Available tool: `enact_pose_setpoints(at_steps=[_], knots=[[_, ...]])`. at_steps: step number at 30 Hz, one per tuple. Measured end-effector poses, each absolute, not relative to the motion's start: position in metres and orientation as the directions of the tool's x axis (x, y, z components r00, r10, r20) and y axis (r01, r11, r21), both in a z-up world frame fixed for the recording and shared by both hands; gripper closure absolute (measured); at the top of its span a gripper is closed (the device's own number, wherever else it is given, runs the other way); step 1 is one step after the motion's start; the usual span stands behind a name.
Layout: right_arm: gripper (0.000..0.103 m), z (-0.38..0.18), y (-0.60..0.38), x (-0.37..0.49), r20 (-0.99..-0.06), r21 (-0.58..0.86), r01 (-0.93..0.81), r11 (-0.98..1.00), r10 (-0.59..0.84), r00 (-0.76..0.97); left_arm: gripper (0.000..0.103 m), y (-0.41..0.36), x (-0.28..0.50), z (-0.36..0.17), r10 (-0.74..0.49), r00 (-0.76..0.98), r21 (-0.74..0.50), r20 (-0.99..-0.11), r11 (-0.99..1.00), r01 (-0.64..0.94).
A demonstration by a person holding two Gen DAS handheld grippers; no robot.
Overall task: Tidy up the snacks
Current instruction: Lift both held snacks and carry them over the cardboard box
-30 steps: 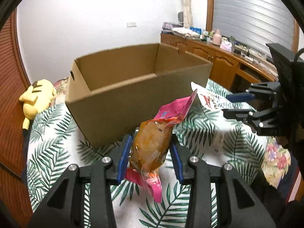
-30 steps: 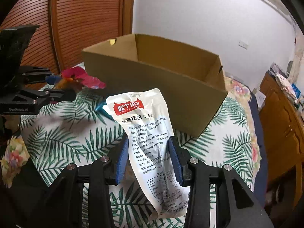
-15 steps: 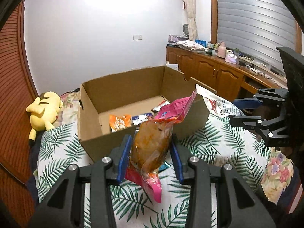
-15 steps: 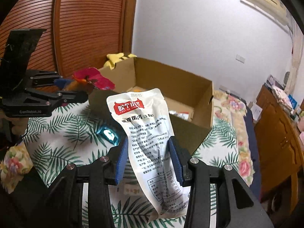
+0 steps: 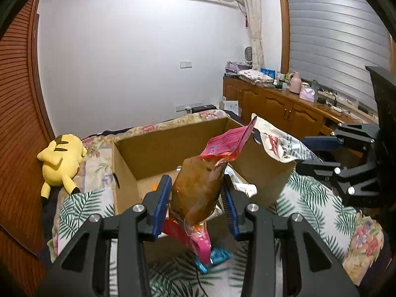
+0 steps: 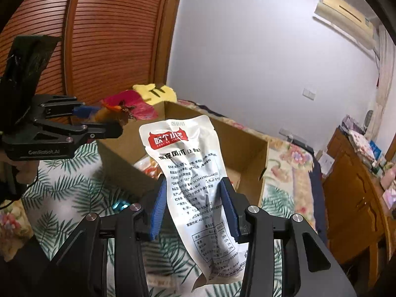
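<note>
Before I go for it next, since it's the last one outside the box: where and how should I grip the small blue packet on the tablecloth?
The blue packet lies flat on the palm-print tablecloth, just in front of the cardboard box. Probably come straight down from above and pinch across its narrow width, mid-body; the pink pouch partly hides it, so the exact edges are unclear.

Two grippers [image 5: 196, 199] [image 6: 193, 199] — one cardboard box [image 5: 148, 148], one yellow plush toy [image 5: 60, 159], two held snack packets [image 5: 198, 193] [image 6: 190, 173]
</note>
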State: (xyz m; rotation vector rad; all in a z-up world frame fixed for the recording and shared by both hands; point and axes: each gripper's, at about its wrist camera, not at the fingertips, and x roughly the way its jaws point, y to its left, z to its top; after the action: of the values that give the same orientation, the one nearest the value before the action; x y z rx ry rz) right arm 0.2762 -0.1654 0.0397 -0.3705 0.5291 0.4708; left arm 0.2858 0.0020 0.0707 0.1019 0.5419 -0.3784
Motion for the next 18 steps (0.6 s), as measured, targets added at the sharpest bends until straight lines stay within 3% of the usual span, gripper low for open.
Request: enact_pose_setpoints(at_steps=[18], knots=[[0.06, 0.043, -0.151, 0.354, -0.537, -0.228, -0.508, 0.831, 0.328, 0.777, 0.064, 0.008, 0.369, 0.026, -0.311, 0.755, -0.065, -0.578, 0.939, 0.337]])
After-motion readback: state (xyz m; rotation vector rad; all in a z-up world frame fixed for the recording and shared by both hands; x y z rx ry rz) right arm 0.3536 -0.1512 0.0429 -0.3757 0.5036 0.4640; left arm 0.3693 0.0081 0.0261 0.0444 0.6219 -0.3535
